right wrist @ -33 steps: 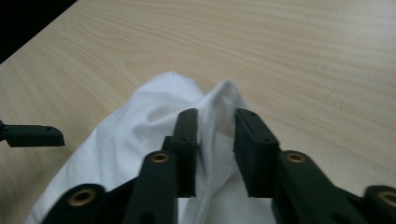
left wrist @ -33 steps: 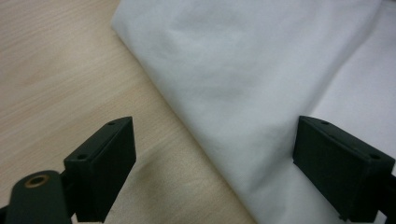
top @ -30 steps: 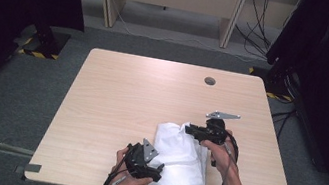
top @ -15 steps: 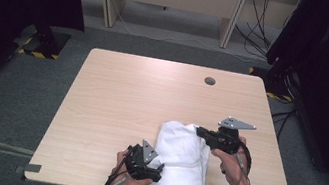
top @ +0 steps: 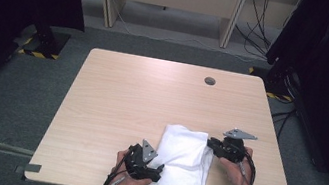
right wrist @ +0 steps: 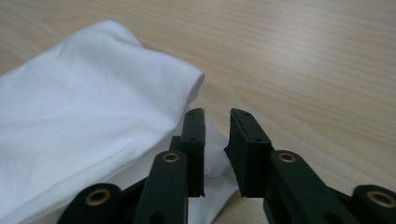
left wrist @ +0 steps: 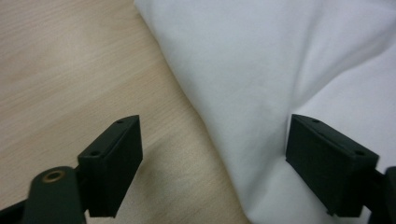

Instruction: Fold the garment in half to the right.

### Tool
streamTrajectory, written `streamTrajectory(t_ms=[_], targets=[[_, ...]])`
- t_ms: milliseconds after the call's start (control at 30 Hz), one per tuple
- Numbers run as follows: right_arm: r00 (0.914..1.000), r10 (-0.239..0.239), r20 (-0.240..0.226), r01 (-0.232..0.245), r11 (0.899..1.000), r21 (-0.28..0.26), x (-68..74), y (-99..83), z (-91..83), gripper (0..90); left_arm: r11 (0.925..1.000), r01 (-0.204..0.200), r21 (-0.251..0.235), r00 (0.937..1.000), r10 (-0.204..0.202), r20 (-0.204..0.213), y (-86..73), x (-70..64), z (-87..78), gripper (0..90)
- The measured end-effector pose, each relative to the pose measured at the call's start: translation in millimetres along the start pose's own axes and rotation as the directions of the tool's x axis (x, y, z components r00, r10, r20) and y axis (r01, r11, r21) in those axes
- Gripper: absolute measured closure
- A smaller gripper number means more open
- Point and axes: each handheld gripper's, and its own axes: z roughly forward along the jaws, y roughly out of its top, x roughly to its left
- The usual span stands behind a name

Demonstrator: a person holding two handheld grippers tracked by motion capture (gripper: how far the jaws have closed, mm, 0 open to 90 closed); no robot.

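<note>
Even, soft overhead light on the table (top: pixel 151 100), dark room edges, slightly blurred close gripper views.

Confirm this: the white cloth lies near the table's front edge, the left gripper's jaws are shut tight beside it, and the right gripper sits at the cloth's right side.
One thing is wrong: the left gripper is open. The left gripper view shows its jaws wide apart, one over the table, one on the white cloth. The rest holds: the high view shows the right gripper at the cloth's right side.

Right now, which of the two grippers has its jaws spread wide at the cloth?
The left gripper: its jaws stand wide apart across the white cloth's edge. The right gripper shows a narrow gap.
</note>
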Motion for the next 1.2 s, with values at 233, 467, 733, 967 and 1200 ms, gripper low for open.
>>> streamTrajectory(t_ms=[233,467,733,967,1200], targets=[[0.9966,-0.019,-0.081,0.016,0.999,-0.037,27.0,-6.0,-42.1,53.1,0.9981,0.028,-0.055,0.9996,-0.028,-0.004,10.2,6.1,-4.3,13.1],[0.9849,-0.063,-0.161,0.065,0.998,0.009,56.5,-45.2,-69.9,50.9,0.9946,0.058,-0.086,0.9964,-0.063,-0.057,37.4,28.0,4.9,11.3],[0.9859,-0.049,-0.16,0.055,0.998,0.037,65.8,-63.7,-71.7,48.2,0.9982,0.022,-0.056,0.996,-0.027,-0.085,62.0,33.3,32.4,11.6],[0.9845,-0.04,-0.171,0.049,0.998,0.049,73.4,-76.6,-73.5,50.8,0.9994,0.004,-0.034,0.9961,-0.007,-0.088,72.7,31.8,50.8,11.8],[0.9793,-0.076,-0.188,0.091,0.993,0.076,75.1,-82.5,-65.7,69.3,0.9989,-0.045,0.017,0.993,0.046,-0.108,70.6,27.4,65.2,13.2]])
